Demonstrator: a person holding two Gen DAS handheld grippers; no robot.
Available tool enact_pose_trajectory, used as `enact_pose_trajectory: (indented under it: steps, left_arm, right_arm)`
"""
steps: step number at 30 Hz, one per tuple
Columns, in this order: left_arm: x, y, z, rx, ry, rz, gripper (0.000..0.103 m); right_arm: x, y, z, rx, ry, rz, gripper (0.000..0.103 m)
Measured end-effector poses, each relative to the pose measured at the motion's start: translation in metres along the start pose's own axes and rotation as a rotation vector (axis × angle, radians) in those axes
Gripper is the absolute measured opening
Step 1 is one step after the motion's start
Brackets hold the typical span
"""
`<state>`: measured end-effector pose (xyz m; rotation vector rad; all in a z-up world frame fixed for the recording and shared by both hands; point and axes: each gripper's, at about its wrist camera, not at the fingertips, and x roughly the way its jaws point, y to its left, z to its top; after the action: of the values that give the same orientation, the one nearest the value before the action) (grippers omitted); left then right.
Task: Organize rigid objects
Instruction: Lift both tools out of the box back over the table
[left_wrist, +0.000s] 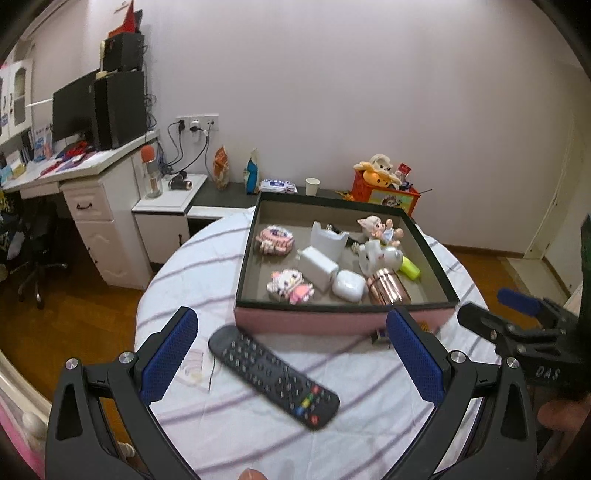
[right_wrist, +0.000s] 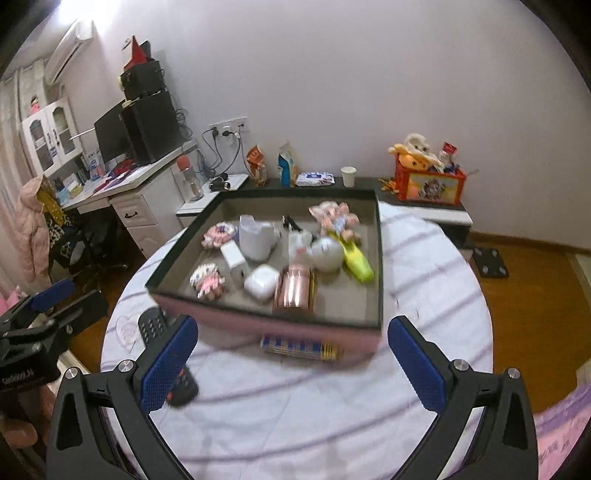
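**Black remote and small striped box still outside the tray**

Black plastic remote (left_wrist: 272, 373) is lying on the striped cloth (left_wrist: 369, 387) between the left gripper (left_wrist: 293, 354) fingers, below them, not touched. Pink-walled tray (left_wrist: 332, 321) is sitting just beyond the fingertips, w/ the sorted bits inside: white earbud case (left_wrist: 347, 283), copper cylinder (left_wrist: 389, 288), charger block (left_wrist: 317, 267), yellow-green tube (left_wrist: 410, 266), figurines.

Left fingers (left_wrist: 170, 354): standing wide apart, holding nothing, nothing pressing on the pads.

Right gripper (right_wrist: 291, 360): jaws fully spread, empty. Small striped box (right_wrist: 299, 349) is lying on the cloth between its fingers and ahead of the tips, right against the tray's near wall (right_wrist: 266, 325). The remote's end is showing behind its left finger (right_wrist: 170, 365).

Judgement: two items left, so task is nearly done.

Risks:
- Remote is long and lying diagonal to the left fingers; closing off-centre could be spinning or tipping it out of the grip.
- Striped box is tucked against the tray wall; the far finger may be hitting the wall and shoving the tray, contents shifting.
- Loose cloth could be bunching under the tips.
- Grippers are working near each other; a clash is possible.
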<state>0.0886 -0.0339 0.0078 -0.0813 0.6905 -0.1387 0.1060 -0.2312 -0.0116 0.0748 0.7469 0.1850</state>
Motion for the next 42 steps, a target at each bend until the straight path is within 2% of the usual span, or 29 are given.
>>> enact_pose_trajectory:
  steps: [10, 17, 31, 42]
  left_arm:
    - [-0.011, -0.003, -0.044, 0.008, 0.06, 0.019, 0.103]
    - [-0.012, 0.0, -0.065, 0.006, 0.101, 0.028, 0.103]
    - [-0.002, 0.02, -0.081, -0.05, 0.156, 0.039, 0.103]
    - [0.016, 0.027, -0.081, -0.072, 0.194, 0.036, 0.103]
  right_arm:
    - [-0.026, 0.001, -0.066, 0.066, 0.036, -0.031, 0.103]
    - [-0.024, 0.003, -0.083, 0.067, 0.072, -0.031, 0.103]
    - [-0.013, 0.007, -0.086, 0.064, 0.101, -0.039, 0.103]
    - [0.037, 0.003, -0.06, 0.078, 0.142, -0.103, 0.103]
